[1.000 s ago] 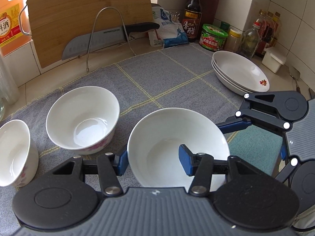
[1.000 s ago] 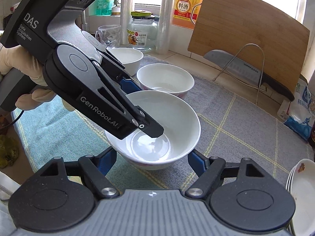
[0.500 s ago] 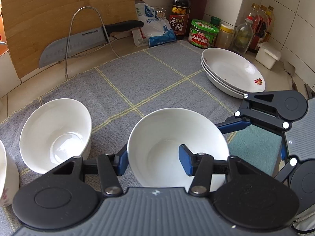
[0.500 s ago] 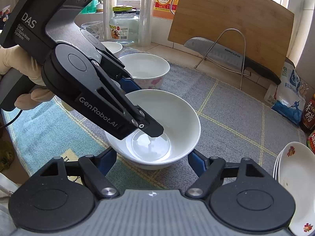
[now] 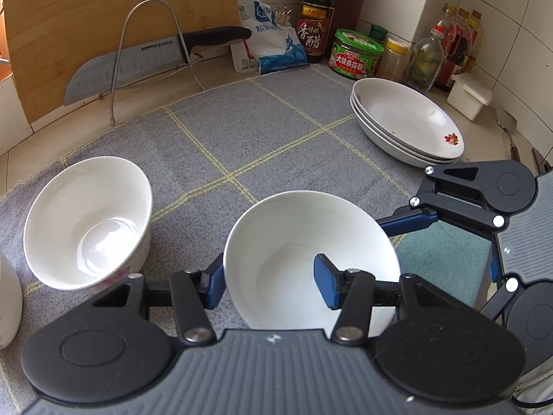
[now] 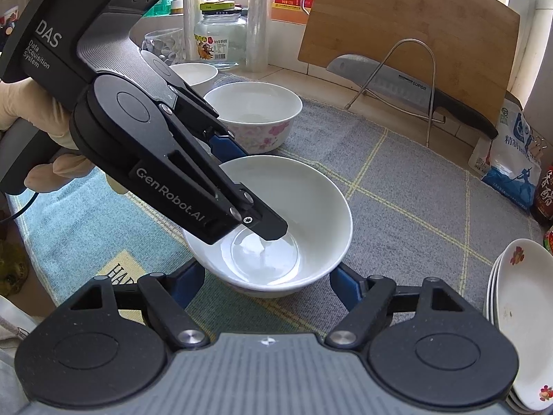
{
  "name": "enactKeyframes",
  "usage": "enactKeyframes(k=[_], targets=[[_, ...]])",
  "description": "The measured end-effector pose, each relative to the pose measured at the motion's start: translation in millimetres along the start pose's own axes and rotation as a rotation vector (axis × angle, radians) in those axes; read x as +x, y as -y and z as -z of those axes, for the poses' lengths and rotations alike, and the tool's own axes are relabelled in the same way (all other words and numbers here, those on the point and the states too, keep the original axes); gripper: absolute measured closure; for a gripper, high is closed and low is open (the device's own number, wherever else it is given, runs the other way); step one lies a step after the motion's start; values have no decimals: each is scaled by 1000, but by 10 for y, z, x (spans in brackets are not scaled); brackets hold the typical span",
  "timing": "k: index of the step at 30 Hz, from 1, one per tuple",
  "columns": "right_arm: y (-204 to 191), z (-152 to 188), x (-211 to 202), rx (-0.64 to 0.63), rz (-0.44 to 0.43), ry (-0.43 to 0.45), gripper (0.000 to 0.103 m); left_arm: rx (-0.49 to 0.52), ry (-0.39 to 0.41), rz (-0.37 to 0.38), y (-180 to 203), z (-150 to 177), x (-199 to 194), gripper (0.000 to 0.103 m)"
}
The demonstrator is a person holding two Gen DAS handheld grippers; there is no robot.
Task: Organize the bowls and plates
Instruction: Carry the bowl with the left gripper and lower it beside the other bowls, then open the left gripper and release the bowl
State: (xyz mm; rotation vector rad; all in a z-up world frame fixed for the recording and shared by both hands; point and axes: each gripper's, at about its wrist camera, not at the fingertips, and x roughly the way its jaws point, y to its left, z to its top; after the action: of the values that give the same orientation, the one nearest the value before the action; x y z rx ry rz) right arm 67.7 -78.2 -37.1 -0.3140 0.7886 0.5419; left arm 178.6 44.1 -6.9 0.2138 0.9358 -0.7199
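Carried rightward, left hand-held gripper [image 5: 269, 282] pinches bowl [image 5: 311, 263].

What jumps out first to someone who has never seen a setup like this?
A plain white ceramic bowl sits mid-counter on a grey checked cloth, its rim pinched by the black left gripper, one blue pad inside and one outside. The right gripper stands with a blue pad on either side of the same bowl. Behind, a large steel kitchen knife rests on a wire rack against a wooden cutting board, and stacked white plates sit at the right.
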Motion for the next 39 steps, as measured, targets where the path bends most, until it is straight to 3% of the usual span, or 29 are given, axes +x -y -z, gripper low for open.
enactKeyframes(k=[14, 16, 18, 20, 26, 39], targets=[[-24, 14, 17, -2, 2, -7, 20, -4, 9, 0, 17, 43, -8, 50], [-23, 19, 11, 7, -6, -1, 11, -10, 14, -2, 11, 47, -15, 43], [-11, 12, -29, 22, -13, 26, 0, -13, 31, -16, 7, 52, -48, 23], [-4, -1, -80, 25, -22, 50, 0, -10, 56, -29, 9, 53, -112, 20], [0, -28, -144, 22, -21, 58, 0, -15, 106, -96, -46, 70, -350, 13], [-67, -461, -36, -29, -22, 128, 0, -37, 127, -251, -527, 172, -693, 11]])
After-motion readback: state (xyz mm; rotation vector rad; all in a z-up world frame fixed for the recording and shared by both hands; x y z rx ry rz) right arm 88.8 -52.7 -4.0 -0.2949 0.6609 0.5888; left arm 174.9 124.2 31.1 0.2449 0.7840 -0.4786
